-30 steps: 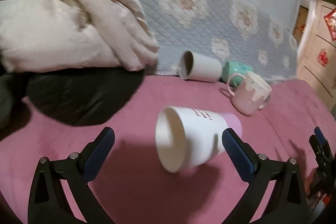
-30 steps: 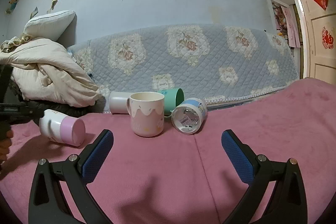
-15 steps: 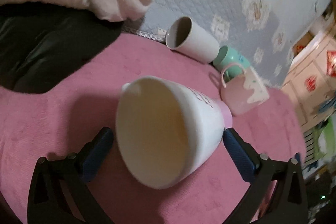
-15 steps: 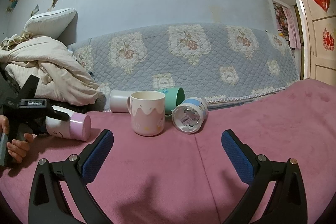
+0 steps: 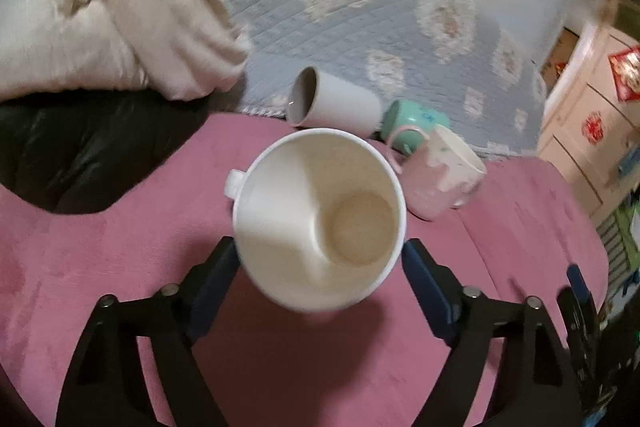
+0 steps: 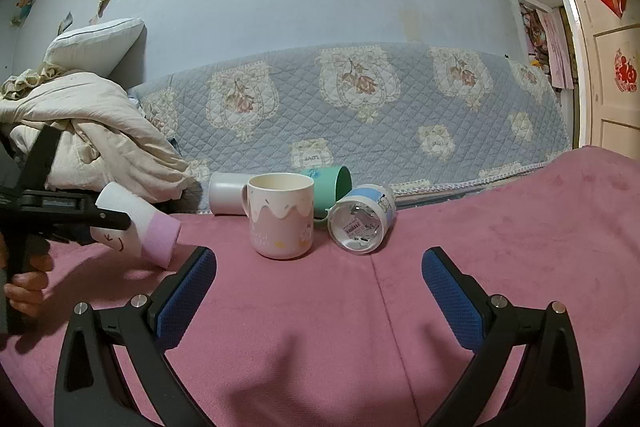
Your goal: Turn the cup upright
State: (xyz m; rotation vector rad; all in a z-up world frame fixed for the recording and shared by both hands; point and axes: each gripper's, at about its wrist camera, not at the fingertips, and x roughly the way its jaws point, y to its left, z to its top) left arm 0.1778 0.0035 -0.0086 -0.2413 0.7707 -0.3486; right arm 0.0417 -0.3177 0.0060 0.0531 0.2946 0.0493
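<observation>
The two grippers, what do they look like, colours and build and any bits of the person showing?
Both match. The left gripper and the right gripper each have matte black, angular forked arms with triangular cut-outs, silver round screw heads, and blue textured pads lining the fingers. From the right wrist view the left one shows a black pistol-style handle, gripped by a bare hand. No sleeve or cable is visible.
</observation>
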